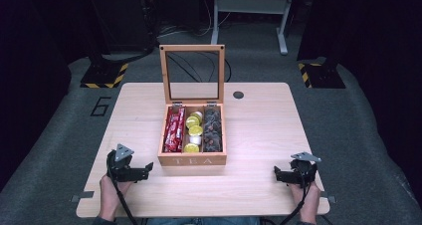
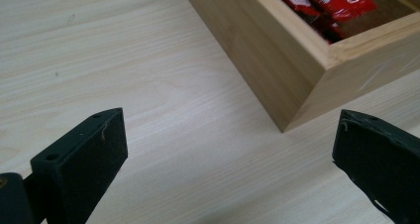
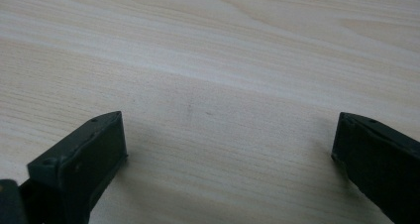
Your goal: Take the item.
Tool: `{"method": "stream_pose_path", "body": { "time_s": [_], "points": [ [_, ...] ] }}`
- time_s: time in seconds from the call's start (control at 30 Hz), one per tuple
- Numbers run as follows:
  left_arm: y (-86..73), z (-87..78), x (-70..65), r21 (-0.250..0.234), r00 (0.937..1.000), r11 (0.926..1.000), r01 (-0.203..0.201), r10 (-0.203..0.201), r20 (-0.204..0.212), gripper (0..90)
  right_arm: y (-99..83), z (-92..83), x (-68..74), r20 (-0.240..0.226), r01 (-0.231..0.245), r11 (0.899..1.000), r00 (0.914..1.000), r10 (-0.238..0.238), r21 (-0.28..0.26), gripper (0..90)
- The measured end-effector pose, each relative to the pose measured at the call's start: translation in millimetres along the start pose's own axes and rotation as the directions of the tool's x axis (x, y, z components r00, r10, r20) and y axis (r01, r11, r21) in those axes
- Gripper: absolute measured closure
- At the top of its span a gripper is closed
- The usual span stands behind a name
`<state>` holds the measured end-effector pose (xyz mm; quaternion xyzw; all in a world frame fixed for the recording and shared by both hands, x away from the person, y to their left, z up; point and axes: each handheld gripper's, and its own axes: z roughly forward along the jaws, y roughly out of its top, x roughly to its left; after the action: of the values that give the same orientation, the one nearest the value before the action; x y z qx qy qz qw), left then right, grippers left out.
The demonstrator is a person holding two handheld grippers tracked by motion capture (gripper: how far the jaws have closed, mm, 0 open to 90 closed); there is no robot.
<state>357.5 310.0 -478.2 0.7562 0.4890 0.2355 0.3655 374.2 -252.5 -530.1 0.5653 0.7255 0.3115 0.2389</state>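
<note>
Left tongs [image 1: 148, 167] gaping near tea box [image 1: 191, 160] corner, right tongs [image 1: 276, 173] gaping, well apart from it

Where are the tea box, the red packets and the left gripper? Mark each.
tea box [image 1: 192, 161]: high view, front wall with lettering.
red packets [image 1: 174, 130]: high view, middle of the left compartment's stack.
left gripper [image 1: 148, 168]: high view, between its fingers.

One tea box [image 1: 192, 160], two tongs [image 1: 148, 166]

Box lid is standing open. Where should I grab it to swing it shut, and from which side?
Likely best: pinch the top rail of the lid, the edge farthest from the hinges, coming down from above. The frame stands upright, so that thin wooden bar is exposed. The left gripper, jaws open, sits nearer the tea box.
</note>
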Motion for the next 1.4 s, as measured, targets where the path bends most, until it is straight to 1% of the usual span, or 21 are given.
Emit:
{"method": "stream_pose_path", "body": {
  "time_s": [0.03, 0.07, 0.17, 0.2, 0.23, 0.33, 0.43, 0.47, 0.5, 0.53, 0.57, 0.63, 0.8, 0.97, 1.1, 1.17, 1.2, 1.33, 1.37, 1.4],
  "points": [
    [2.6, -0.7, -0.2, 0.004, 0.9999, 1.0, -0.007, 0.007, 0.011, 0.6, 0.0, 0.1, -0.1, -0.001, 0.002, 1.0, 1.0, -0.002, 0.0, 0.0],
    [4.8, -1.1, -1.3, 0.003, 0.9999, 1.0, -0.007, 0.007, 0.013, 0.6, 0.0, 0.0, 0.0, 0.0, 0.0, 1.0, 1.0, 0.0, 0.0, 0.0],
    [11.1, -0.7, -3.5, -0.005, 0.9996, 0.9997, -0.023, 0.024, 0.018, 0.6, -0.1, 0.0, 0.0, 0.0, 0.0, 1.0, 1.0, 0.0, 0.0, 0.0],
    [13.7, 0.0, -4.9, -0.01, 0.9996, 0.9996, -0.026, 0.026, 0.014, 0.4, -0.1, 0.0, 0.0, 0.0, -0.001, 1.0, 1.0, 0.001, 0.0, 0.0],
    [15.6, -0.2, -5.4, -0.007, 0.9994, 0.9995, -0.031, 0.031, 0.013, 0.1, -0.1, 0.0, 0.0, 0.0, 0.0, 1.0, 1.0, 0.0, 0.0, 0.0],
    [23.5, 0.1, -8.7, -0.016, 0.9985, 0.9987, -0.048, 0.048, 0.024, 0.1, -0.1, 0.1, 0.0, -0.001, 0.001, 1.0, 1.0, -0.001, 0.0, 0.0],
    [27.4, 0.7, -10.9, -0.024, 0.998, 0.998, -0.058, 0.059, 0.024, 0.1, -0.1, 0.1, -0.1, -0.001, 0.002, 1.0, 1.0, -0.002, -0.001, 0.0],
    [30.4, 0.7, -11.9, -0.021, 0.9975, 0.9978, -0.063, 0.063, 0.032, 0.1, -0.1, 0.1, -0.1, -0.001, 0.001, 1.0, 1.0, -0.001, -0.001, 0.0],
    [31.8, 1.4, -13.1, -0.031, 0.9976, 0.9977, -0.06, 0.061, 0.033, 0.1, -0.1, 0.0, -0.1, 0.0, 0.001, 1.0, 1.0, -0.001, -0.001, 0.0],
    [37.1, 2.5, -15.0, -0.03, 0.9969, 0.9977, -0.062, 0.063, 0.048, 0.1, -0.1, 0.0, 0.0, -0.001, 0.001, 1.0, 1.0, -0.001, 0.0, 0.0],
    [37.1, 2.5, -15.0, -0.03, 0.9969, 0.9977, -0.062, 0.063, 0.048, 0.1, -0.1, 0.0, 0.0, -0.001, 0.001, 1.0, 1.0, -0.001, 0.0, 0.0],
    [43.7, 3.9, -17.4, -0.031, 0.995, 0.9962, -0.082, 0.083, 0.054, 0.1, -0.1, 0.0, 0.0, 0.0, 0.0, 1.0, 1.0, 0.0, 0.0, 0.0],
    [55.8, 7.3, -22.3, -0.038, 0.9916, 0.9936, -0.107, 0.109, 0.069, 0.6, -0.1, 0.0, 0.0, 0.0, 0.0, 1.0, 1.0, 0.0, -0.001, 0.0],
    [63.0, 13.7, -24.8, -0.028, 0.9891, 0.9925, -0.119, 0.121, 0.084, 1.5, -0.2, -0.2, -0.2, 0.001, 0.003, 1.0, 1.0, -0.003, 0.001, 0.0],
    [70.6, 19.2, -27.2, -0.022, 0.9859, 0.9904, -0.137, 0.138, 0.095, 2.4, -0.3, -0.3, -0.5, 0.0, 0.007, 1.0, 1.0, -0.007, 0.002, 0.0],
    [73.9, 21.9, -28.8, -0.021, 0.9855, 0.9905, -0.136, 0.138, 0.099, 2.8, -0.3, -0.2, -0.5, 0.0, 0.007, 1.0, 1.0, -0.007, 0.001, 0.0],
    [76.6, 24.3, -29.8, -0.022, 0.9841, 0.9892, -0.145, 0.146, 0.101, 3.2, -0.3, -0.3, -0.5, 0.0, 0.006, 1.0, 1.0, -0.006, 0.002, 0.0],
    [85.5, 32.8, -32.3, -0.01, 0.9808, 0.9877, -0.156, 0.156, 0.117, 5.9, -0.3, -0.3, -0.4, 0.0, 0.006, 1.0, 1.0, -0.006, 0.001, 0.0],
    [87.7, 34.7, -32.6, -0.006, 0.9787, 0.9861, -0.166, 0.165, 0.121, 6.9, -0.3, -0.3, -0.4, 0.0, 0.006, 1.0, 1.0, -0.006, 0.001, 0.0],
    [89.6, 37.1, -34.2, -0.009, 0.9794, 0.9861, -0.166, 0.166, 0.115, 7.8, -0.3, -0.2, -0.5, -0.001, 0.008, 1.0, 1.0, -0.008, 0.001, 0.0]
  ]
}}
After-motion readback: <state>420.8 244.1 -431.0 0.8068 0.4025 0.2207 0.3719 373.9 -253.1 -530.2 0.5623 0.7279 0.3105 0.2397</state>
